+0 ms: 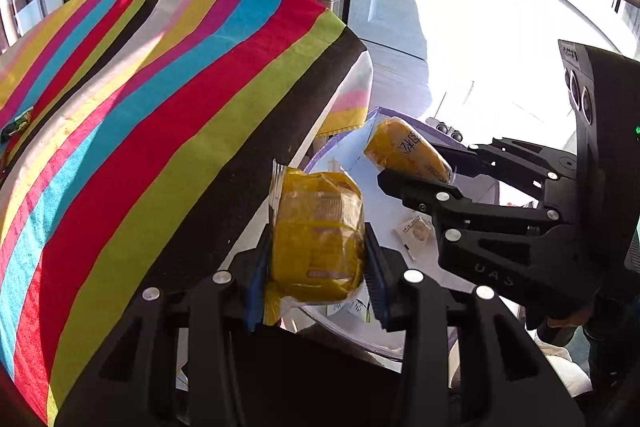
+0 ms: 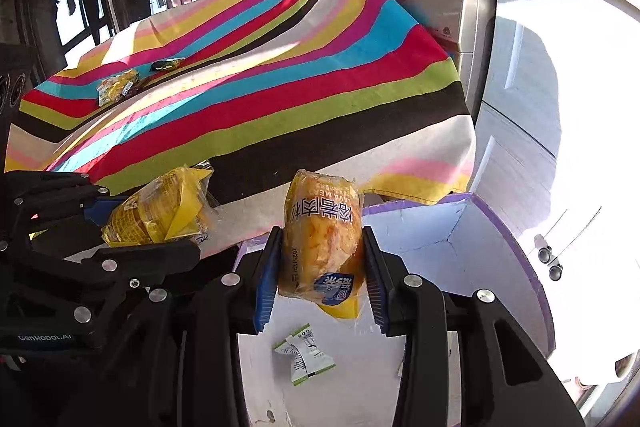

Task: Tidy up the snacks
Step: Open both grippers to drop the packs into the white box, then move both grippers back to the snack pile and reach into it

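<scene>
Both claws, left claw and right claw, are each clenching a yellow snack over the white box, where you are already keeping one small packet, while more snacks are waiting far left on the striped cloth.

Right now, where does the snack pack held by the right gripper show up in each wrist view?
Left wrist: the yellow snack pack sits right of centre, clamped in the right gripper over the white box.
Right wrist: it stands lower centre between the pads.
Shared landmark: the striped tablecloth.
</scene>
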